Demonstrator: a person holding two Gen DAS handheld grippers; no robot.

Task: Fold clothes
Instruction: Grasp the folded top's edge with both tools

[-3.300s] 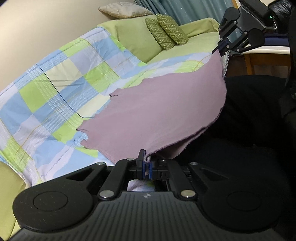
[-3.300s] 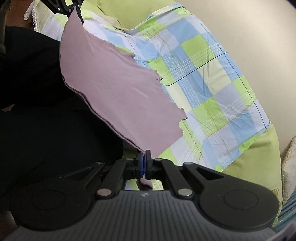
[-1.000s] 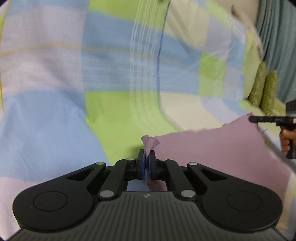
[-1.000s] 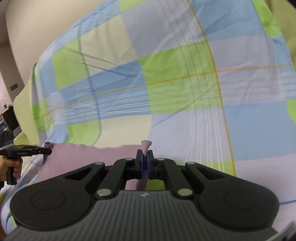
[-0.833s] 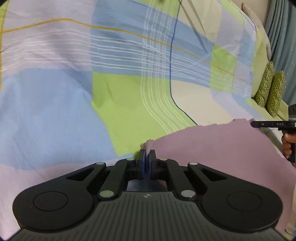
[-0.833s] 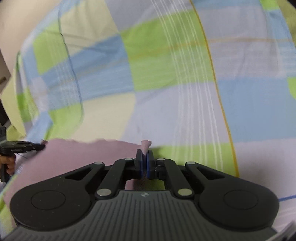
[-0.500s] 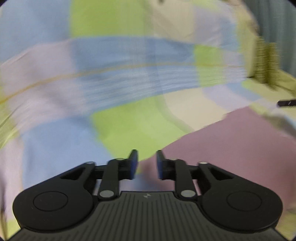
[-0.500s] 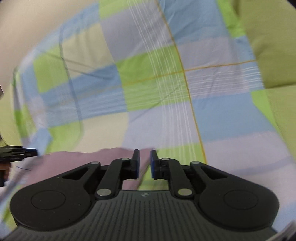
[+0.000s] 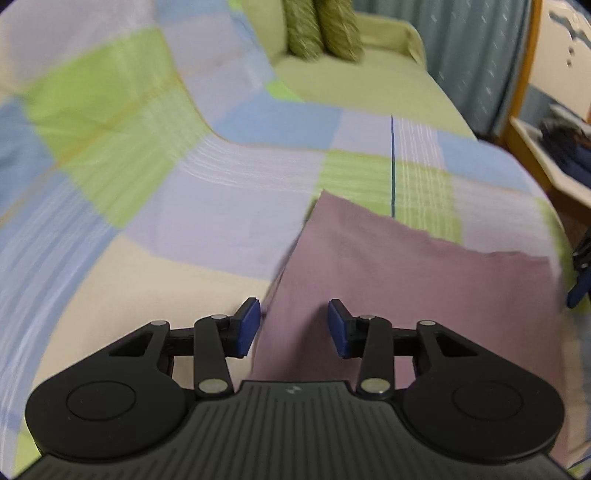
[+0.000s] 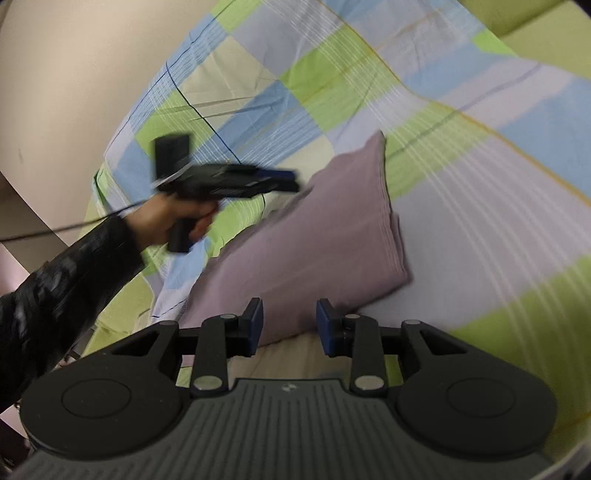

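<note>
The jaws of the left gripper (image 9: 293, 325) are spread wide apart with nothing held between them; its blue pads (image 9: 248, 325) are seen on either side of the near edge of the mauve cloth (image 9: 406, 295). The jaws of the right gripper (image 10: 289, 325) are likewise parted and empty, above the near end of the same cloth (image 10: 306, 251).

The cloth is laid folded on the checked sheet (image 9: 221, 184), which is patterned in blue, green, lilac and cream. In the right wrist view stacked layer edges are shown along the cloth's right side, and one corner is pointed toward the far side. In the left wrist view its far edge is seen running slantwise across the sheet.

In the right wrist view the left gripper (image 10: 284, 181) is seen blurred at the left, above the cloth's far left edge, gripped by a hand (image 10: 177, 218) in a dark sleeve (image 10: 62, 288). Beyond the sheet, two green patterned cushions (image 9: 321, 29) are propped on a pale green sofa (image 9: 369, 77), with a blue-grey curtain (image 9: 480, 55) at the far right.
</note>
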